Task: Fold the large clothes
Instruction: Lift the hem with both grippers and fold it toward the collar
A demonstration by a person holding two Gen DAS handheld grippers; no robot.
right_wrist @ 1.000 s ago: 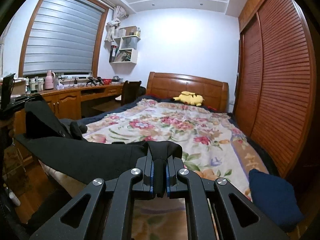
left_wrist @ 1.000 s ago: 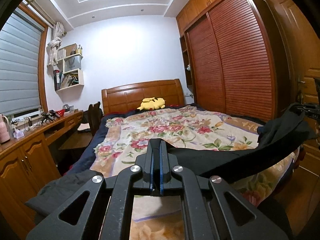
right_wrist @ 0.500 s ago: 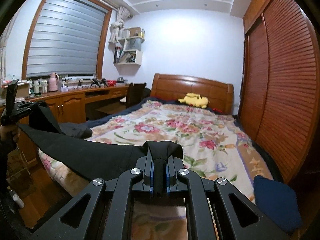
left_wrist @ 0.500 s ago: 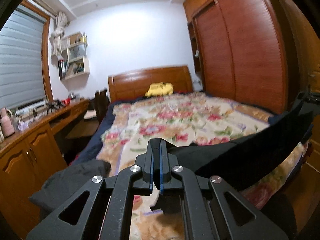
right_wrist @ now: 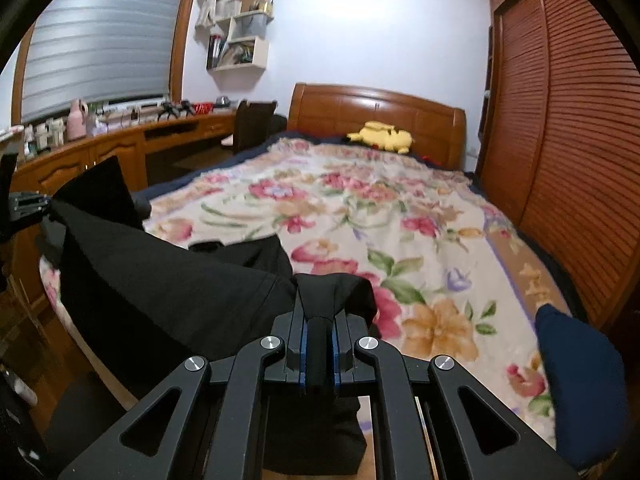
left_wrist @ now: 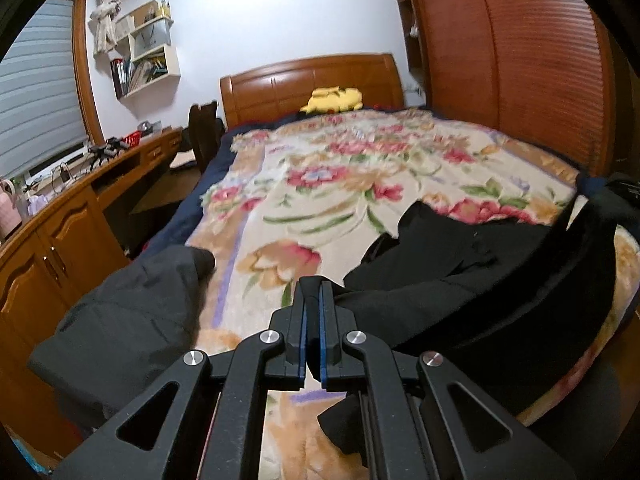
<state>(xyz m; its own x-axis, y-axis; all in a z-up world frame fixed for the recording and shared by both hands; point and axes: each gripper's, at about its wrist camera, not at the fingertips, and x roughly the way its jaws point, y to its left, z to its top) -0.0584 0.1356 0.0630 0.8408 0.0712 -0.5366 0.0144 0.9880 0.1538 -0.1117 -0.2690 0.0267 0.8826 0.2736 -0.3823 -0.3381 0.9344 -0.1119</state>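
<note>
A large black garment (left_wrist: 472, 280) is stretched between my two grippers over the foot of the bed with the floral blanket (left_wrist: 332, 184). Its far part lies on the blanket. My left gripper (left_wrist: 313, 300) is shut on one corner of the garment. My right gripper (right_wrist: 318, 312) is shut on a thick fold of the same garment (right_wrist: 168, 280). The right gripper shows at the right edge of the left wrist view (left_wrist: 624, 190), and the left gripper at the left edge of the right wrist view (right_wrist: 24, 204).
A dark grey garment (left_wrist: 132, 304) lies on the bed's left corner. A navy item (right_wrist: 580, 380) lies on the right corner. A yellow plush (right_wrist: 380, 136) sits by the headboard. A wooden desk (left_wrist: 48, 220) runs along the left, a louvred wardrobe (right_wrist: 568, 120) along the right.
Both grippers have moved forward and down toward the bed. The black garment, held taut in the air before, now sags and partly rests on the blanket.
</note>
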